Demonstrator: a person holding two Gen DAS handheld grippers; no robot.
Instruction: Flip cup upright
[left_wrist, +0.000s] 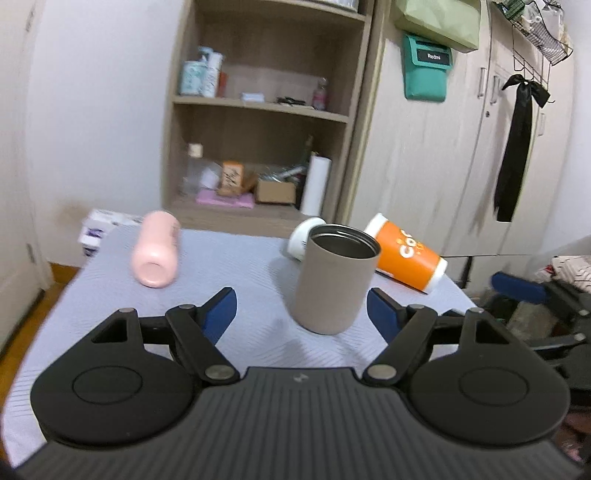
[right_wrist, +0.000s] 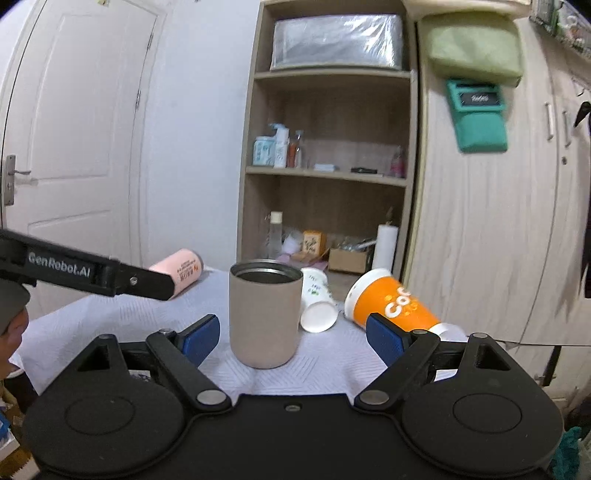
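A taupe metal cup (left_wrist: 334, 278) stands upright on the table, mouth up; it also shows in the right wrist view (right_wrist: 264, 315). My left gripper (left_wrist: 301, 312) is open and empty, with the cup just ahead between its blue pads. My right gripper (right_wrist: 291, 338) is open and empty, the cup just ahead between its fingers and apart from them. An orange cup (left_wrist: 406, 254) lies on its side behind it, also in the right wrist view (right_wrist: 391, 304). A white paper cup (right_wrist: 317, 302) and a pink cup (left_wrist: 157, 249) lie on their sides too.
The table has a pale grey cloth (left_wrist: 229, 266). A wooden shelf unit (left_wrist: 266, 110) with small items stands behind, beside wardrobe doors (left_wrist: 436, 166). The left gripper's arm (right_wrist: 88, 273) crosses the right wrist view's left side. A white door (right_wrist: 74, 129) is at the left.
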